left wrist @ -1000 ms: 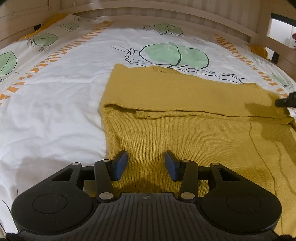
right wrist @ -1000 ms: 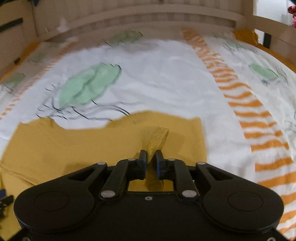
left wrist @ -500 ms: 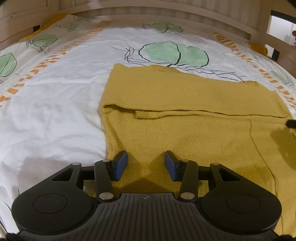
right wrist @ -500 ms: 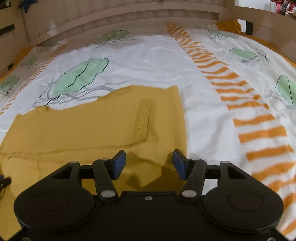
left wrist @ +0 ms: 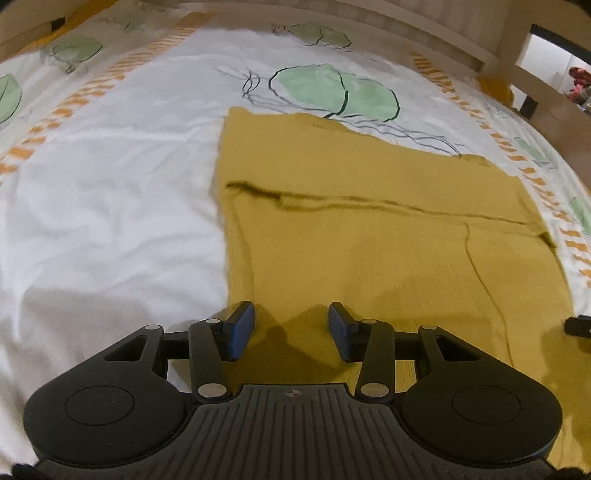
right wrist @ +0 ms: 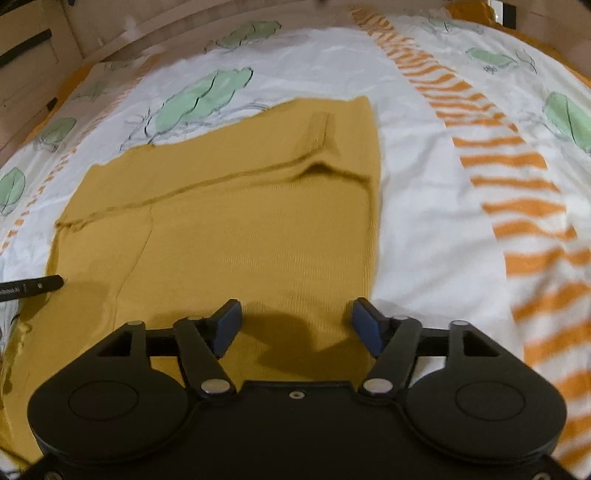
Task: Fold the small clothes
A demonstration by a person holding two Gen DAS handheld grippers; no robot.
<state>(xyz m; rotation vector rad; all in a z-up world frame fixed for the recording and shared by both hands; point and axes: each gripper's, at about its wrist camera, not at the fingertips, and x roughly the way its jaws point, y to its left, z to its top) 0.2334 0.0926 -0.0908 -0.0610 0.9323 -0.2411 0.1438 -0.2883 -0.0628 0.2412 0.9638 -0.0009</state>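
Observation:
A mustard-yellow knit garment (left wrist: 369, 236) lies flat on the bed, its far part folded over toward me along a crosswise fold edge (left wrist: 369, 203). It also shows in the right wrist view (right wrist: 240, 221), with a folded sleeve cuff (right wrist: 317, 129) on top. My left gripper (left wrist: 291, 325) is open and empty, low over the garment's near left edge. My right gripper (right wrist: 295, 325) is open and empty, low over the garment's near right edge. A tip of the right gripper (left wrist: 578, 326) shows at the left view's right edge.
The bed has a white sheet (left wrist: 110, 184) printed with green leaves and orange stripes (right wrist: 517, 184). A wooden bed rail (left wrist: 406, 22) curves round the far side. A tip of the left gripper (right wrist: 33, 288) shows at the right view's left edge.
My right gripper let go of the yellow sleeve, opened, and drew back toward the near edge. The sleeve now lies flat on the garment. My left gripper shifted slightly, still open.

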